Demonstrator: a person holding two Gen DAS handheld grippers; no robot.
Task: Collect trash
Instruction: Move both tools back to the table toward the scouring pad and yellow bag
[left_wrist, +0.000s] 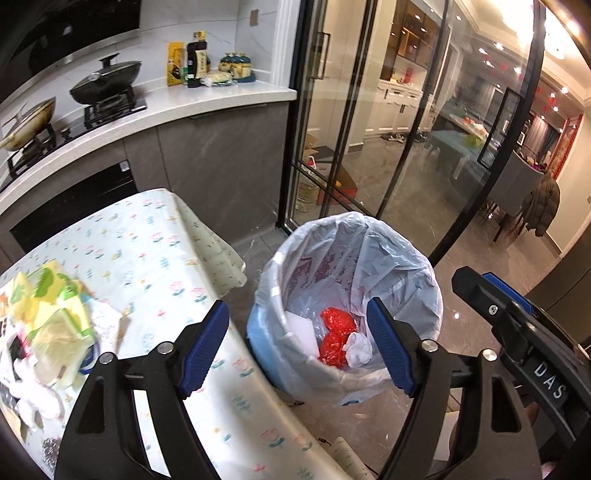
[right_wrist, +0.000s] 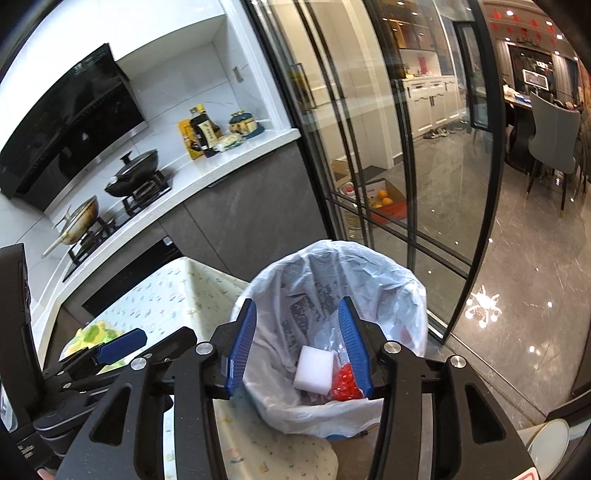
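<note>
A blue bin lined with a pale plastic bag (left_wrist: 369, 251) (right_wrist: 369, 280) stands on the floor beside the table. Inside lie a red crumpled wrapper (left_wrist: 334, 332) (right_wrist: 345, 384), a white foam block (right_wrist: 314, 369) (left_wrist: 304, 328) and a white paper wad (left_wrist: 358, 349). My left gripper (left_wrist: 299, 347) hangs open above the bin's near rim and the table edge, nothing between its fingers. My right gripper (right_wrist: 299, 347) is open over the bin mouth, also empty; its black body shows at the right of the left wrist view (left_wrist: 517, 332). More trash (left_wrist: 55, 325) lies on the table: green-yellow packets and white tissue.
The table carries a floral cloth (left_wrist: 155, 251) hanging over its edge. Behind it runs a counter (left_wrist: 207, 103) with a stove, two pans and bottles. Glass sliding doors (left_wrist: 369, 129) stand right behind the bin. Grey tiled floor (right_wrist: 517, 266) spreads to the right.
</note>
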